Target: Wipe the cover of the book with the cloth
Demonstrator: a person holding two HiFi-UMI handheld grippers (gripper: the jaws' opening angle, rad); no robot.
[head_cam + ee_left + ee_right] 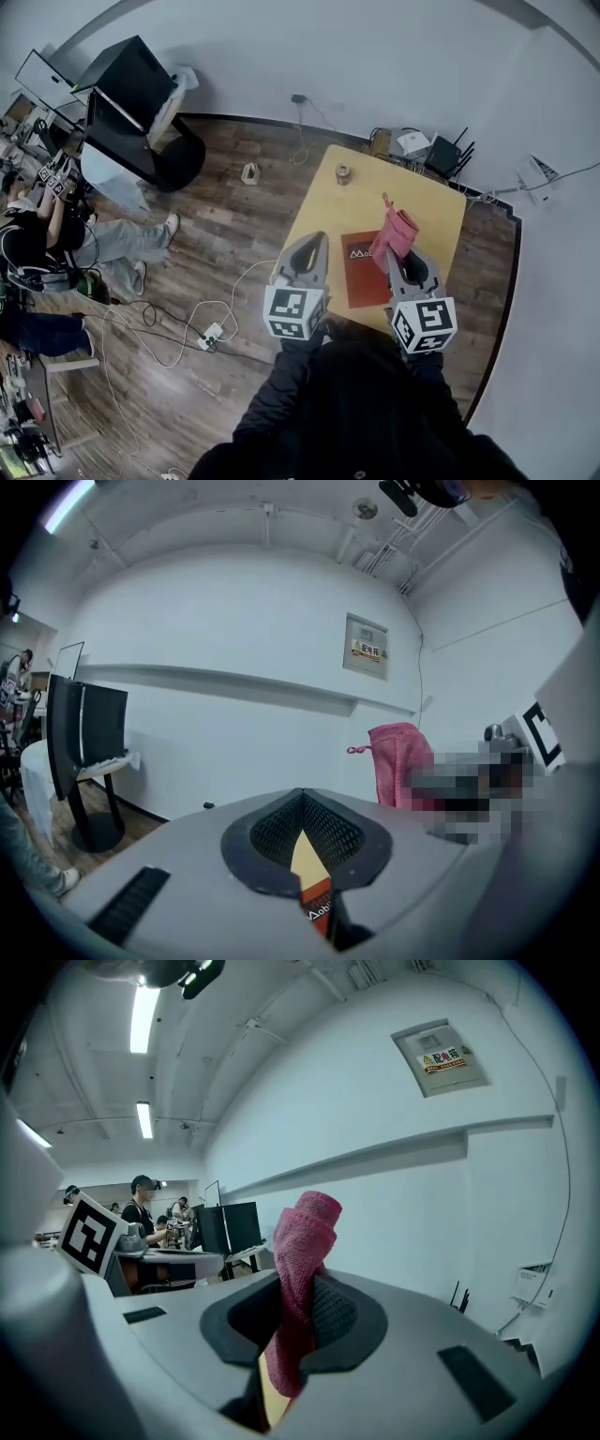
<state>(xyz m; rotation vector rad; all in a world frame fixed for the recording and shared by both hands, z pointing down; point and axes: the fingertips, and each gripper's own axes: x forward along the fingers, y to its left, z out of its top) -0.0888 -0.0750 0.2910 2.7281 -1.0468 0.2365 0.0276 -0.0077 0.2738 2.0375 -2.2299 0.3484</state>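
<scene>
The pink cloth (395, 232) is held pinched in the right gripper (397, 257), over the far right corner of the book (364, 274). The book lies flat on the table (422, 192), its long axis running away from the person, so the right gripper is judged nearer. The left gripper (315, 244) is seen closed, apparently on nothing.

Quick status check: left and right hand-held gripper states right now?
Left hand-held gripper: closed, nothing between the jaws.
Right hand-held gripper: closed on the pink cloth.
</scene>
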